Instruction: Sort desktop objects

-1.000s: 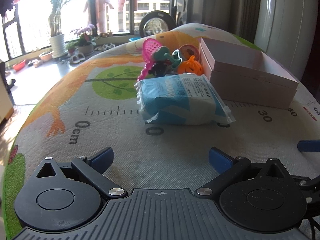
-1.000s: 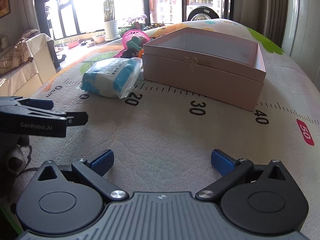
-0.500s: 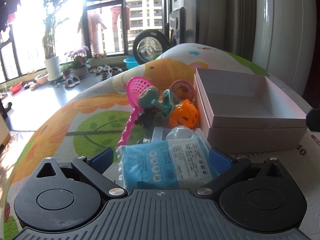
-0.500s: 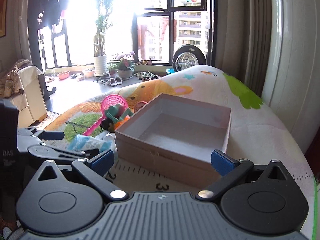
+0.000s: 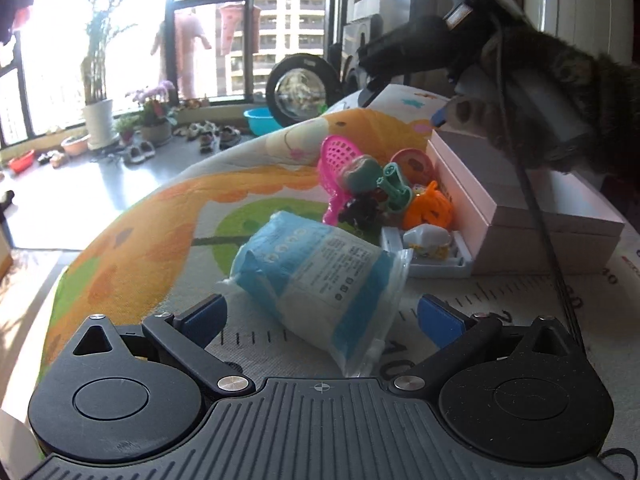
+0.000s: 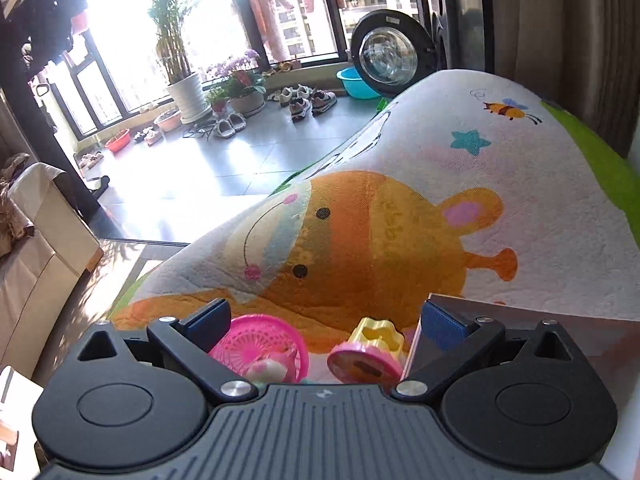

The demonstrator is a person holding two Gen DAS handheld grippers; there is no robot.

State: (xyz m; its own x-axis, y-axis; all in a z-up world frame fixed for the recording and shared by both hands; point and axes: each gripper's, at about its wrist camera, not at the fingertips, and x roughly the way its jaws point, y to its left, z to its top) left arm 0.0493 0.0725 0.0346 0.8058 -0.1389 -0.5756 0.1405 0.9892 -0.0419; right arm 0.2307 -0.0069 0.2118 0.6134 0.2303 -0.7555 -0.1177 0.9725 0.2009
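Desk [image 5: 132,236]: covered by a cartoon giraffe play mat with a printed ruler.

Pale pink open cardboard box [image 5: 516,220]: 2 o'clock in the left view.

Blue-and-white plastic-wrapped tissue pack [image 5: 320,272]: centre, between the spread jaws of the left gripper [image 5: 320,316], tilted.

Pink plastic mesh scoop [image 6: 260,346] and pink-and-yellow round toy [image 6: 368,354]: between the right gripper [image 6: 324,320] jaws, open, holding nothing.

Sunlit windows [image 6: 120,40] face tower blocks; potted plants [image 6: 188,92], shoes [image 6: 304,100] and a washing machine [image 6: 390,58] line the grey tiled floor [image 6: 208,164].
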